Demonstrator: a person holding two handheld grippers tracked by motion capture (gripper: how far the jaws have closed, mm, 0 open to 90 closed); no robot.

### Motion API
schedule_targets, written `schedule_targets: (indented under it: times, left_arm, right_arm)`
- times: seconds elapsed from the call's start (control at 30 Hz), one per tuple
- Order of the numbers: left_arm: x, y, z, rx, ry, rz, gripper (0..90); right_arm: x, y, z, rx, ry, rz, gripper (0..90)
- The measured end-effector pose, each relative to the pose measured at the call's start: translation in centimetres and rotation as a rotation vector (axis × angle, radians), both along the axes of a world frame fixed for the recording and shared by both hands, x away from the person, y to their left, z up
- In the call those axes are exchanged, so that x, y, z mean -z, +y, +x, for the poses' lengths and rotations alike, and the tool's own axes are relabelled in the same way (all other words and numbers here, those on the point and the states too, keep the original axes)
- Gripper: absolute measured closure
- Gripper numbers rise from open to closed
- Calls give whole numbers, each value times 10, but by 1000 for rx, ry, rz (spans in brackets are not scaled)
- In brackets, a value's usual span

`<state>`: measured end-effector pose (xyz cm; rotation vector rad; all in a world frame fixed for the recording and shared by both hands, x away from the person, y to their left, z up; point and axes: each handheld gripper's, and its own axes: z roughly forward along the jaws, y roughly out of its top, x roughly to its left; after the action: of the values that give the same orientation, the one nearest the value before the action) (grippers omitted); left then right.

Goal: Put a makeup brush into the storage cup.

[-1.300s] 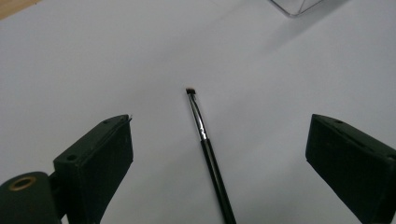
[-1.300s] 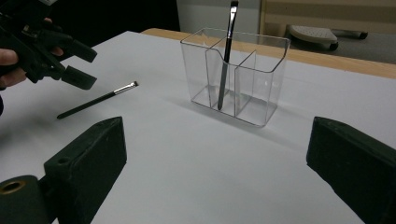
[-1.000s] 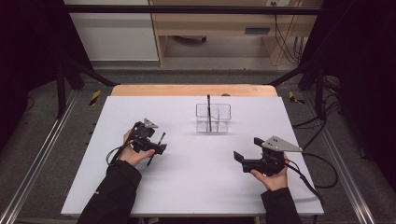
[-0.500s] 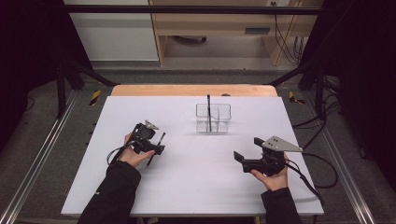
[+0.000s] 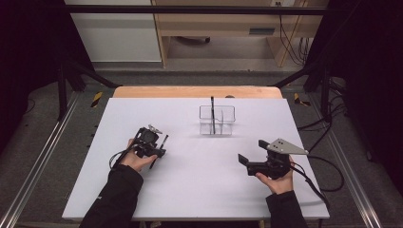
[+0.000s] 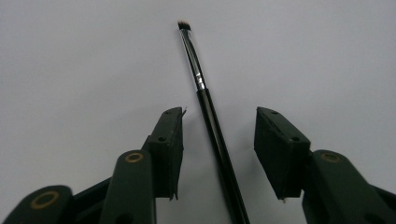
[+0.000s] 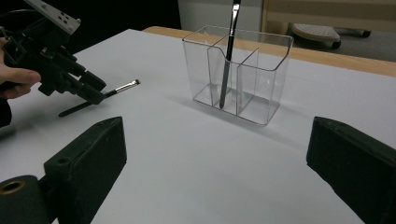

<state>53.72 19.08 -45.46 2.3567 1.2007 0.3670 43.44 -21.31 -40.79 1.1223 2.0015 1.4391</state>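
Left gripper (image 6: 218, 128) jaws just closing around makeup brush (image 6: 212, 121) lying on table (image 5: 190, 190), pads not yet touching handle. Grasp imminent. Right gripper (image 5: 244, 161) idle, jaws wide open.

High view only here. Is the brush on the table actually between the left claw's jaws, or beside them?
Observer: Between them. In the left gripper view the brush runs up the gap of the left claw. The jaws have just been closing, and the pads don't touch it yet.
Operator: Bristles toward the hand or away?
Observer: Away. The bristle end lies past the jaw tips, flat on the white table.
Operator: Right claw holding anything?
Observer: No. The right gripper view shows the right claw with jaws wide apart and nothing between them, facing the clear holder.
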Motion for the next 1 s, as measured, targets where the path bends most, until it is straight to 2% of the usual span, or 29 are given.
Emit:
schedule_targets:
  times: [0.1, 0.7, 1.0]
  left_arm:
    - [2, 1, 0, -3, 17, -9, 583]
    - [1, 0, -2, 12, 34, -11, 783]
    - [0, -1, -2, 37, 36, 8, 797]
  right_arm:
    - [0, 0, 0, -1, 1, -1, 56]
    - [0, 0, 0, -3, 4, 2, 56]
    - [1, 1, 0, -3, 6, 3, 56]
